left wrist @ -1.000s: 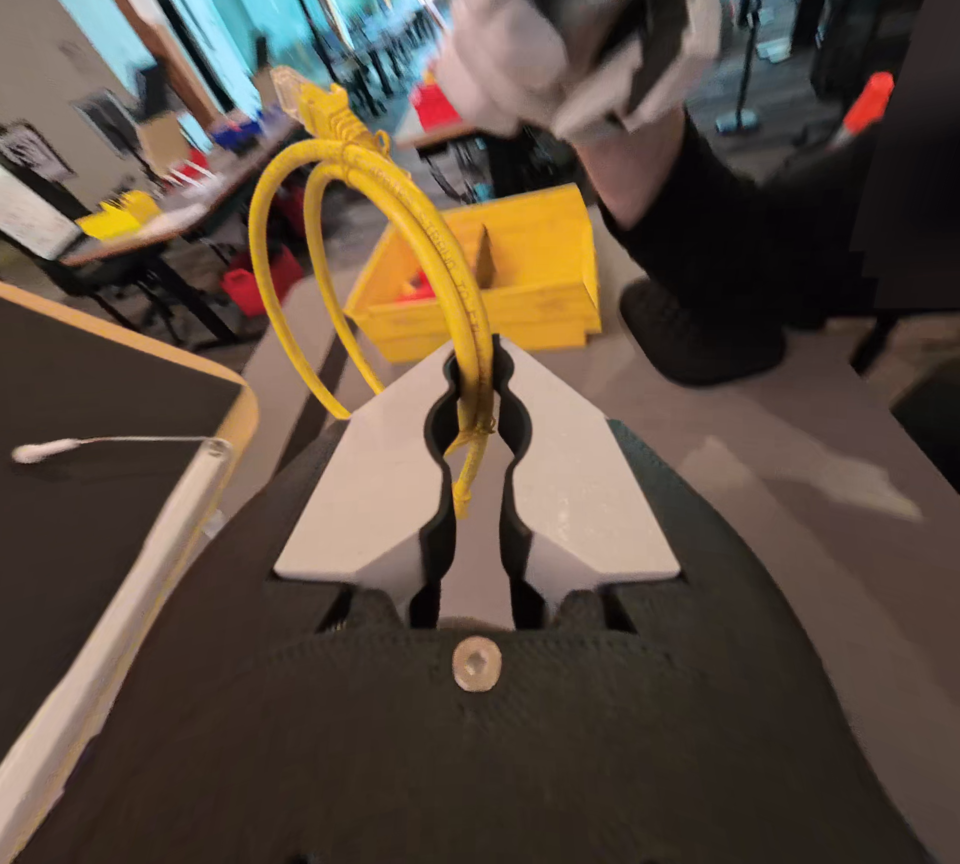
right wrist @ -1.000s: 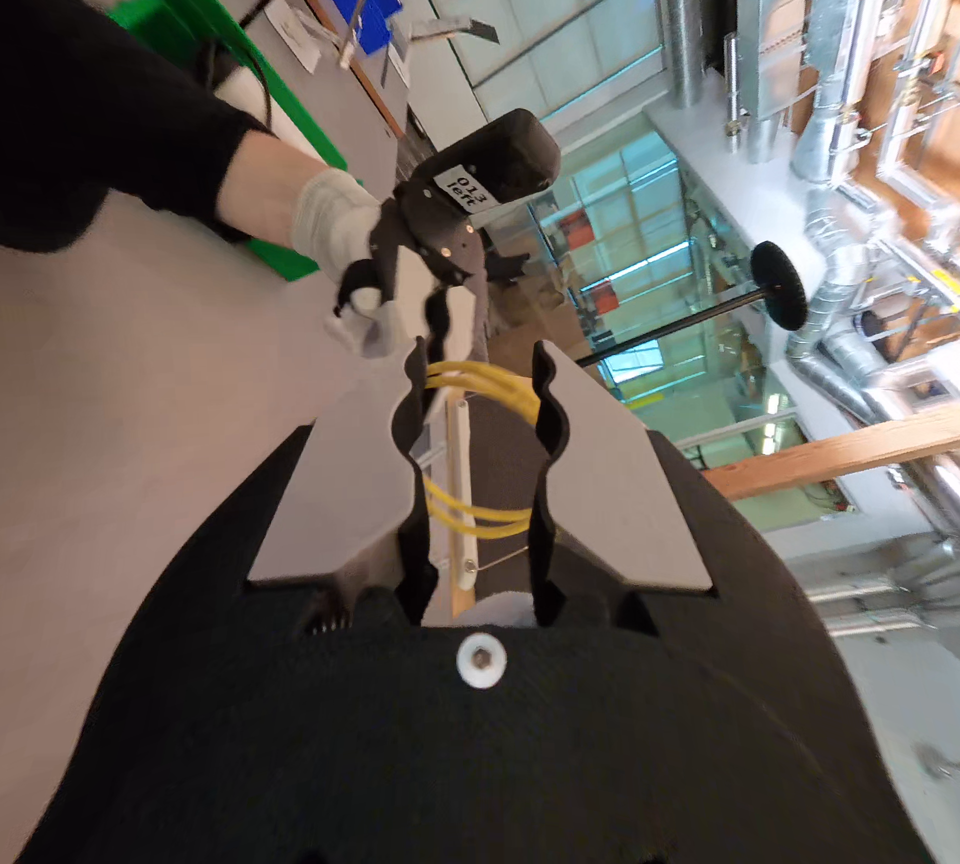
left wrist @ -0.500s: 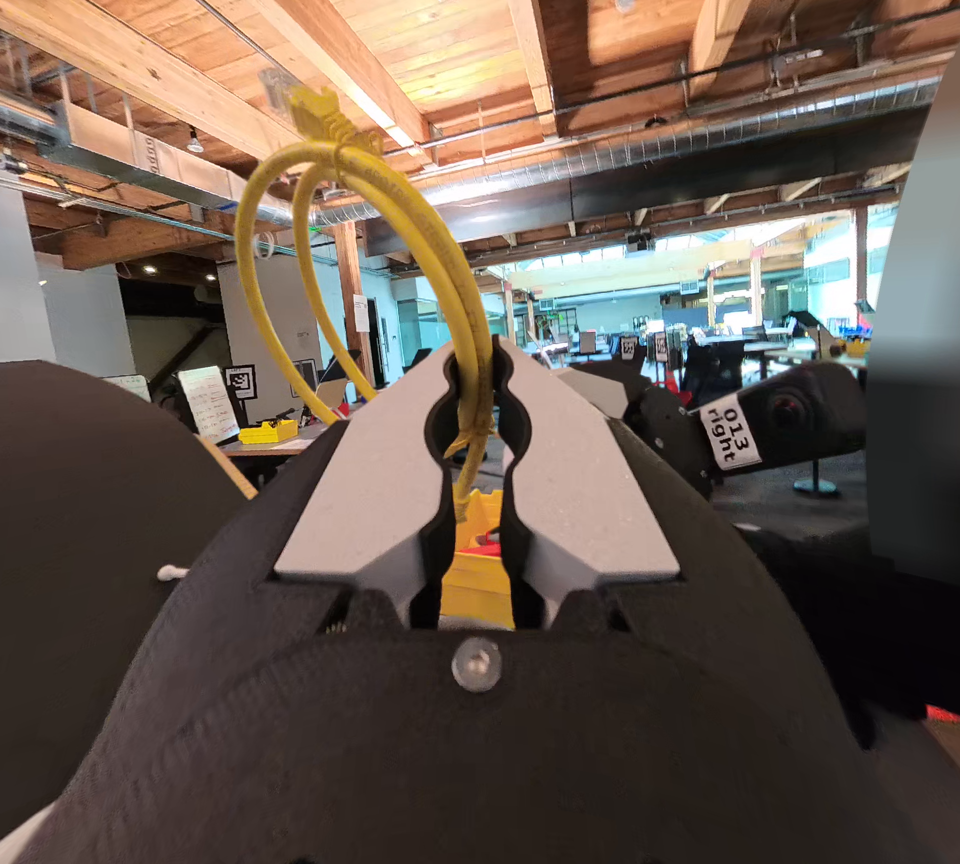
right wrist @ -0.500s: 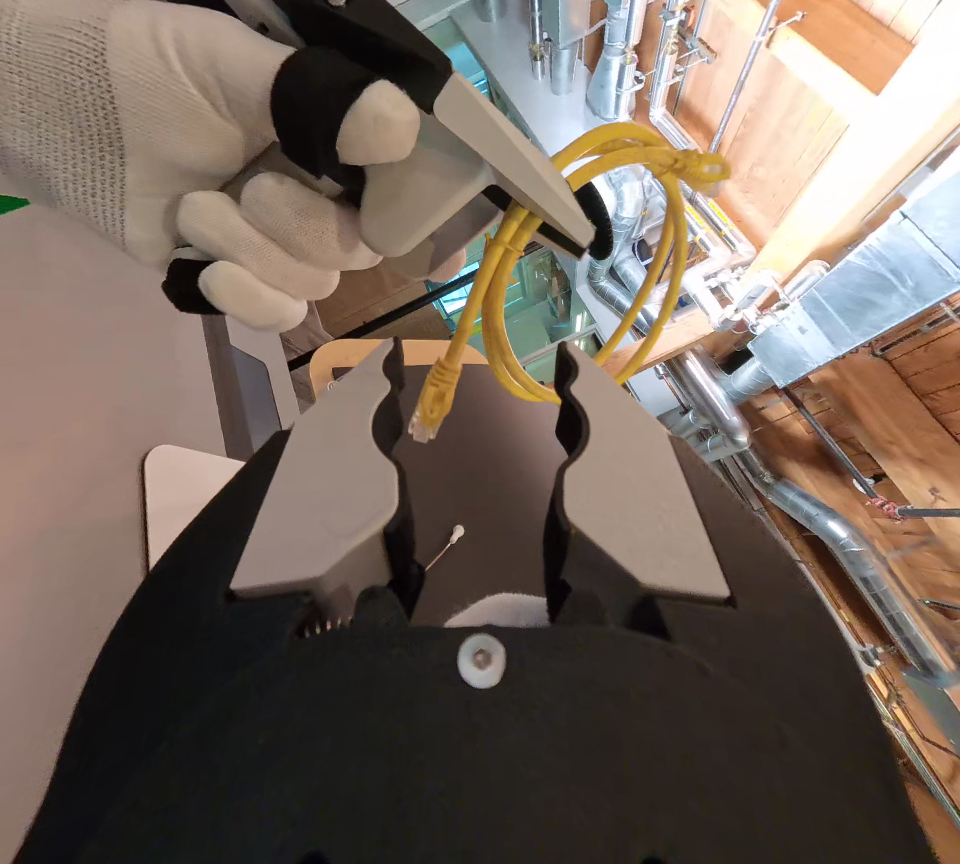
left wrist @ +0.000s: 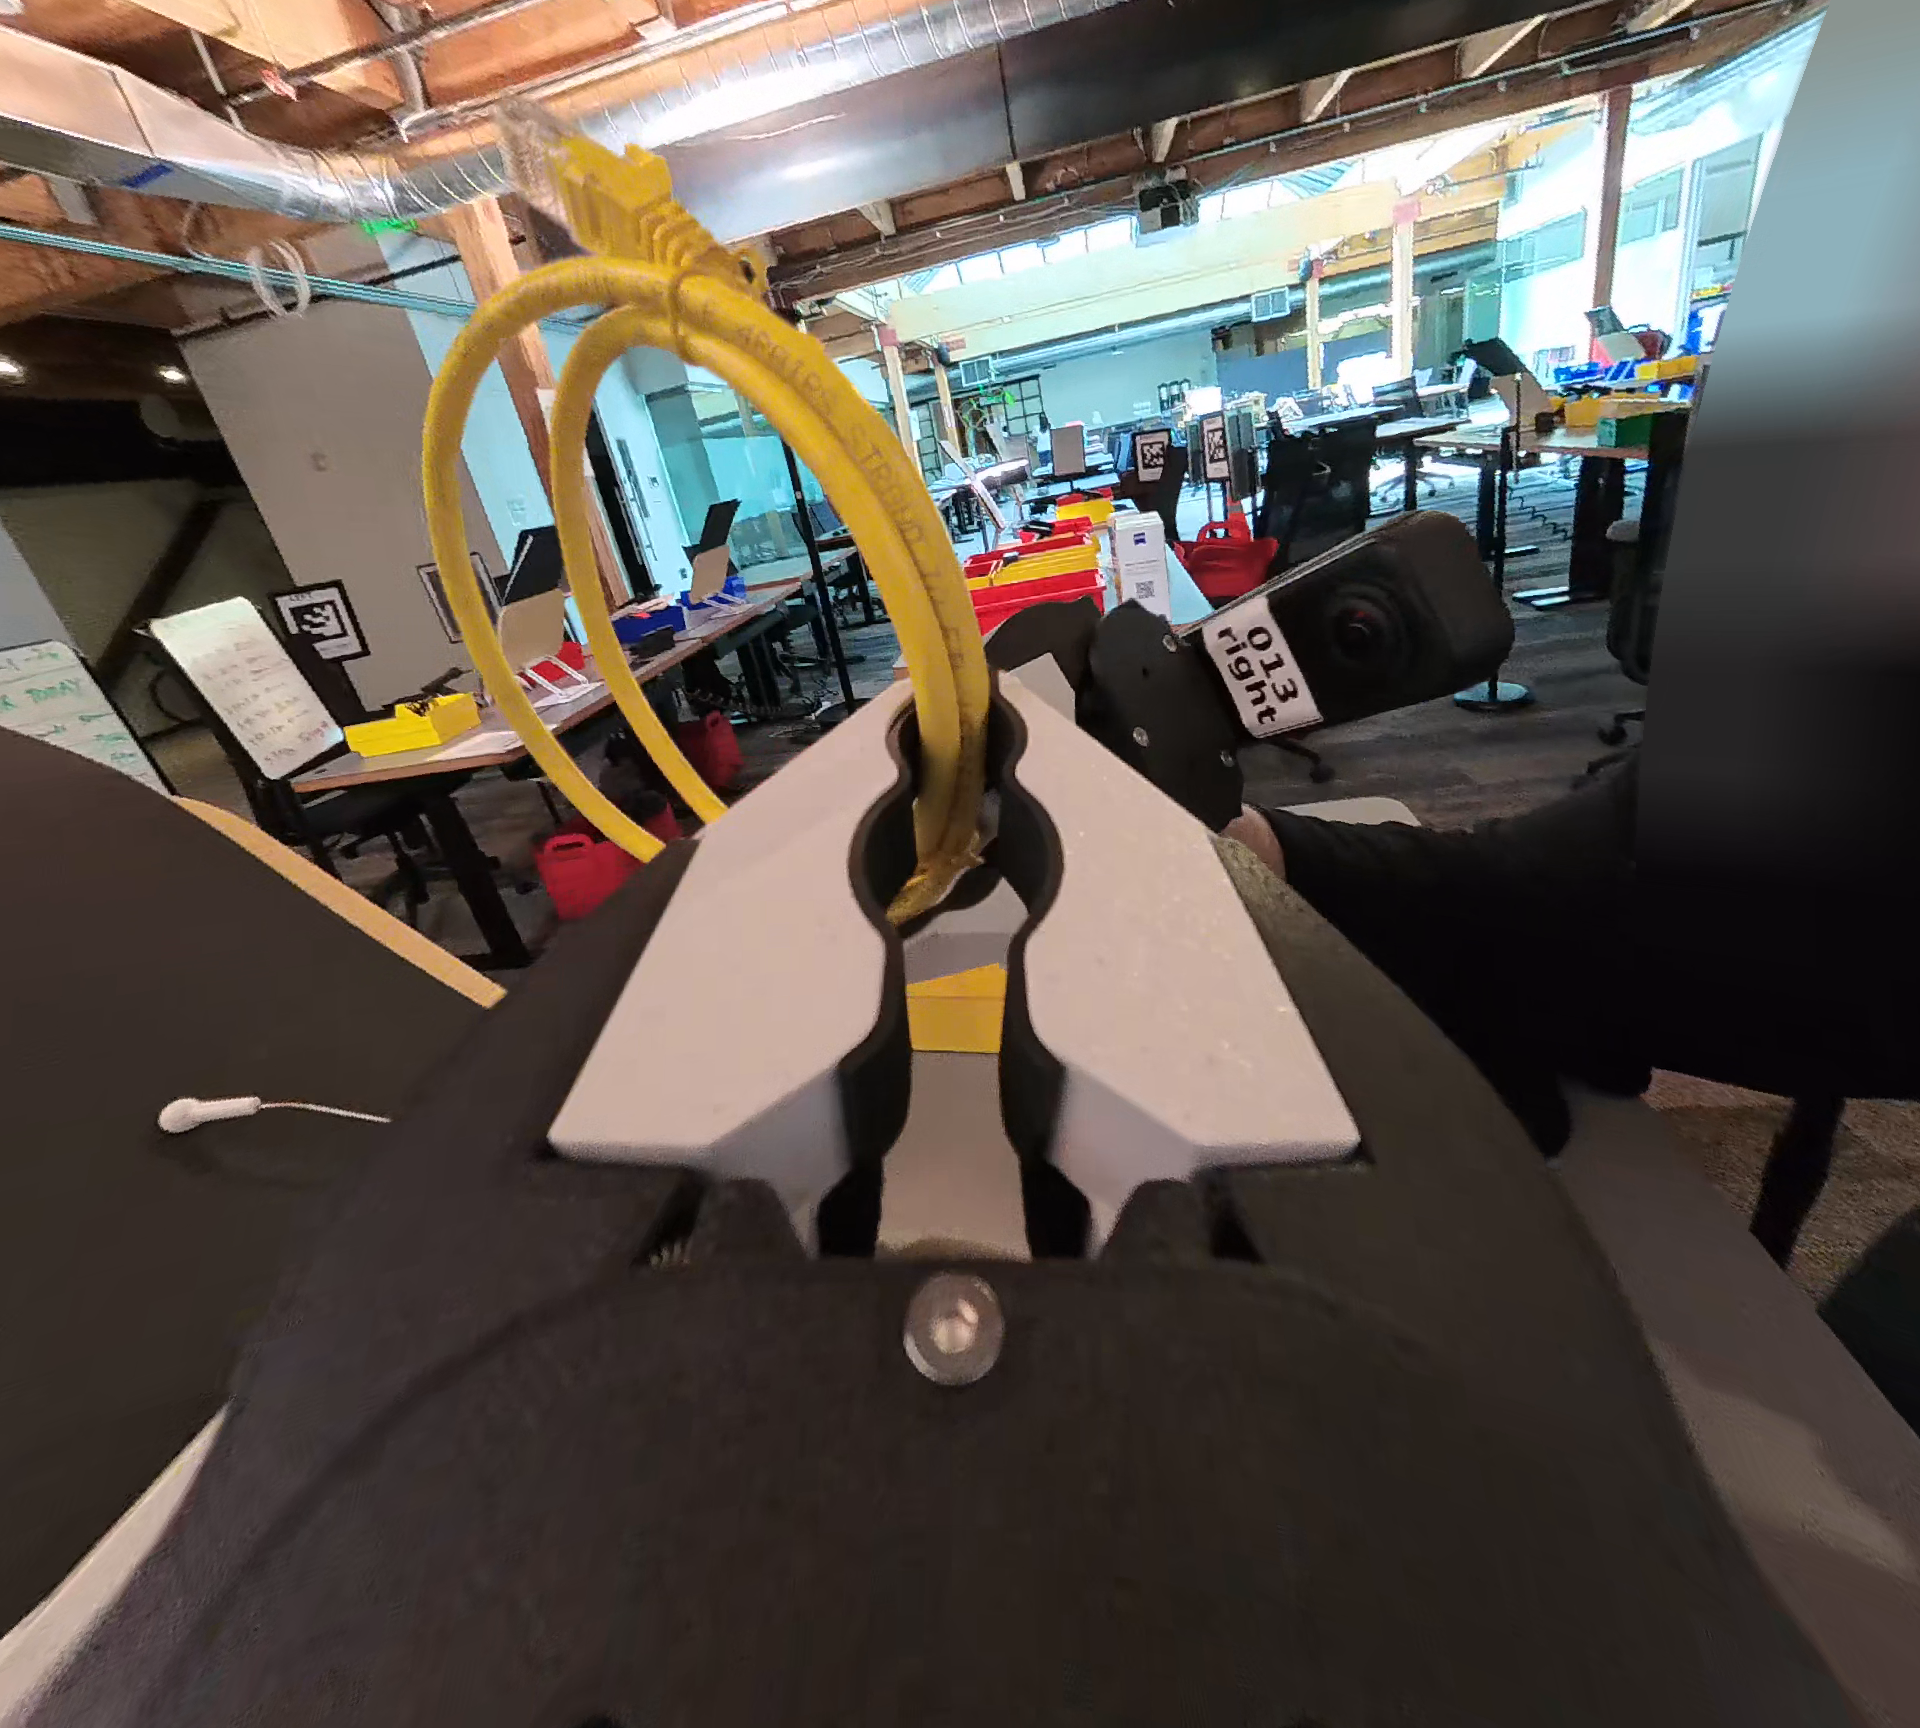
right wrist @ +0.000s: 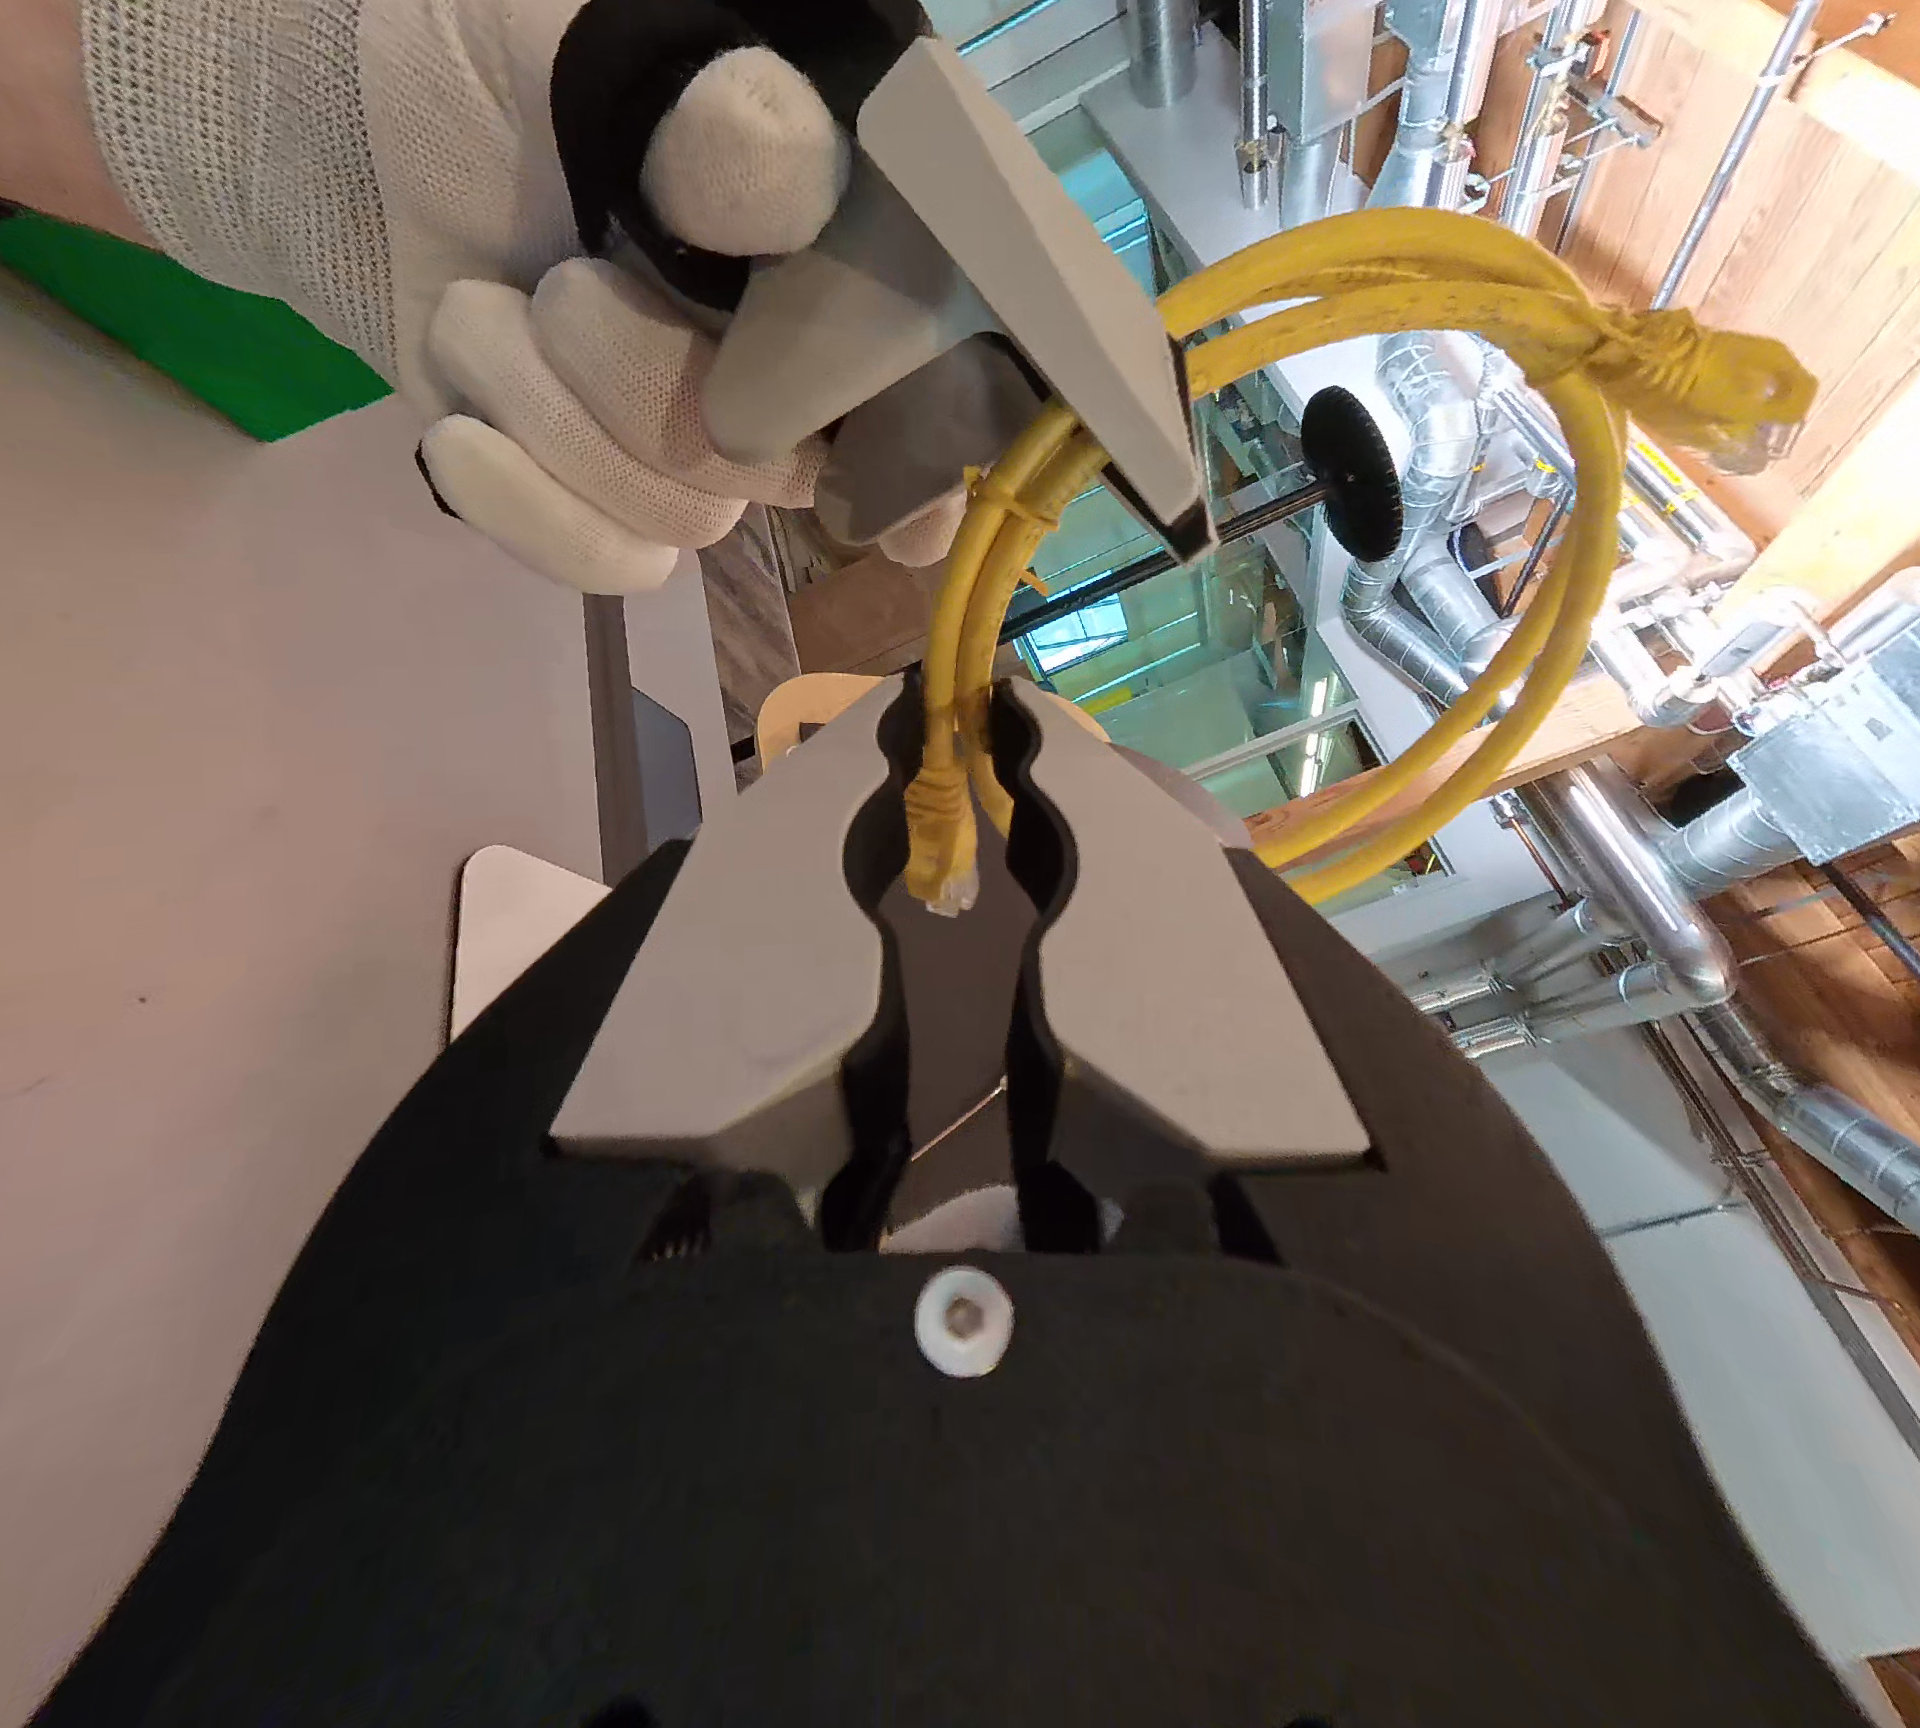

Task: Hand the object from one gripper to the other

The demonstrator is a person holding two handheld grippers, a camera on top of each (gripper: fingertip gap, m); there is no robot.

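A coiled yellow network cable (left wrist: 894, 515) with a plug at each end is held in the air. My left gripper (left wrist: 951, 728) is shut on two strands of it at the fingertips. In the right wrist view my right gripper (right wrist: 961, 707) is shut on the cable (right wrist: 1538, 598) just above one plug, which hangs between the fingers. The left gripper (right wrist: 1164, 473) pinches the same coil just above, held by a white-gloved hand (right wrist: 312, 120). The right gripper's black body (left wrist: 1164, 702) shows close behind my left fingers.
A grey table (right wrist: 208, 743) lies below, with a green object (right wrist: 187, 328) on it. A yellow bin (left wrist: 956, 1008) shows through my left fingers. A dark round panel with a wooden rim (left wrist: 156, 951) stands at the left. A black sleeve (left wrist: 1455, 930) reaches in from the right. The tips of one gripper are about 6 cm away from the tips of the other.
My right gripper has moved up to the cable and its jaws have closed on it near the hanging plug. The left gripper keeps its hold and has tilted up from the table.
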